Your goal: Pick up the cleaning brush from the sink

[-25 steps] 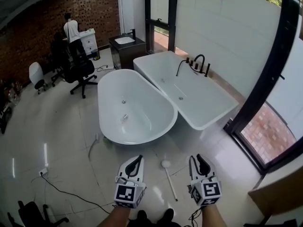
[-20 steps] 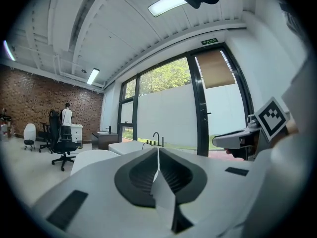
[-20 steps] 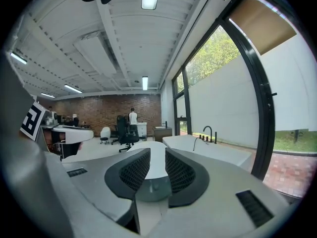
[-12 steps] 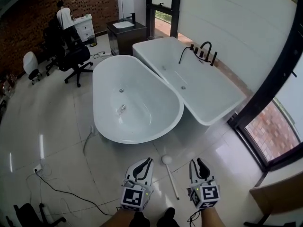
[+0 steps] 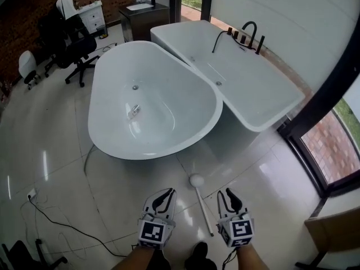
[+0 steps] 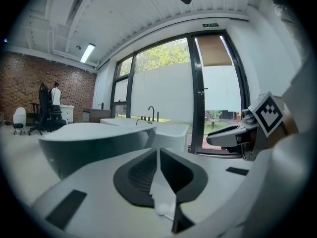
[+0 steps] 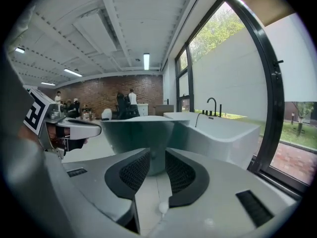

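A white long-handled brush [image 5: 197, 181] with a round head lies on the glossy floor in the head view. It is in front of the oval white bathtub [image 5: 107, 145]. My left gripper [image 5: 167, 192] hovers just left of its handle, with the jaws together and nothing in them [image 6: 157, 152]. Just right of the handle my right gripper [image 5: 224, 193] stands open, its gap empty [image 7: 157, 155]. A small sink [image 5: 139, 7] on a dark cabinet stands far back. A small pale object [image 5: 133, 111] lies inside the oval tub.
A rectangular tub [image 5: 281, 114] with a black tap [image 5: 247, 30] adjoins the oval one on the right. A dark window frame [image 5: 320, 94] runs down the right. Office chairs [image 5: 70, 46] and a person [image 5: 63, 4] are at the back left. A cable [image 5: 56, 218] trails on the floor.
The view has sunk and drawn closer to the tubs. Both grippers stay low in the picture on either side of the brush, their jaws unchanged.
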A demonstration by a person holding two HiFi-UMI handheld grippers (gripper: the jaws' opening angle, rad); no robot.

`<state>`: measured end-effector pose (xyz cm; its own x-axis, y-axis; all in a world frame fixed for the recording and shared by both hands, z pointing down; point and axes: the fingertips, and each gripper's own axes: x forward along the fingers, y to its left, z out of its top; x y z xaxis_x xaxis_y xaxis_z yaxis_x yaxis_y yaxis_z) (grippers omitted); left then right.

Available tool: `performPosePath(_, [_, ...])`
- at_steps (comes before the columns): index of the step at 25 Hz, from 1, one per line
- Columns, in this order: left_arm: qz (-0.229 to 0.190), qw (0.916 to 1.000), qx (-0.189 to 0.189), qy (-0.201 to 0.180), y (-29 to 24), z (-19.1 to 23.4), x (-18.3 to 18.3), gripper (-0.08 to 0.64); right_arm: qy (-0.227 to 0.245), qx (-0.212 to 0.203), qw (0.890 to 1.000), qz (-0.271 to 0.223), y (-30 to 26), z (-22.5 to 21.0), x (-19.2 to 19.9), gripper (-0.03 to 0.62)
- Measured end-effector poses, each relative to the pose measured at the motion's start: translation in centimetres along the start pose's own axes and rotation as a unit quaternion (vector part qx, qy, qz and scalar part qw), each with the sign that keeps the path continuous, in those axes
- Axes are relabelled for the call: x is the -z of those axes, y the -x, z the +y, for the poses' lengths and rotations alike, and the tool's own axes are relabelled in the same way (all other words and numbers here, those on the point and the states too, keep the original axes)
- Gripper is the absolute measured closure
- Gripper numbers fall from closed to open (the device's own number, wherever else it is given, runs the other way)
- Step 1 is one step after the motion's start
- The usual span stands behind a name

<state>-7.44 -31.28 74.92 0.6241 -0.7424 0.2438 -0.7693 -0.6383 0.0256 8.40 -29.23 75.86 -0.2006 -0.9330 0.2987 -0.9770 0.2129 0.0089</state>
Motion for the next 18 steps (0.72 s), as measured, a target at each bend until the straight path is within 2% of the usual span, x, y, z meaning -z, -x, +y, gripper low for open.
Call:
performPosePath(3, [0.03, 0.9995, -0.012, 0.005, -5.1, 1.4, 11.8, 0.535, -0.002, -0.003, 1.0, 0.021, -5.3, -1.2, 10.4, 0.512])
performPosePath(7, [0.058, 0.9967, -0.028, 0.05, -10.6, 3.2, 25.5, 0.535, -0.007, -0.012, 0.998, 0.06, -11.5, -1.9, 23.2, 0.488])
performPosePath(9, [0.056, 0.9954, -0.039, 0.067, -12.9, 4.1, 30.2, 0.535, -0.008, -0.013, 0.997, 0.07, -14.1, -2.4, 28.7, 0.488])
performPosePath(14, [0.058, 0.994, -0.05, 0.078, -17.7, 5.7, 41.4, 0.514, -0.005, -0.013, 0.996, 0.093, -20.0, -3.5, 41.0, 0.488])
performPosePath(18, [0.082, 0.9911, -0.061, 0.086, -20.6, 5.8, 51.2, 0.512, 0.003, -0.017, 0.992, 0.128, -23.6, -4.4, 51.7, 0.488])
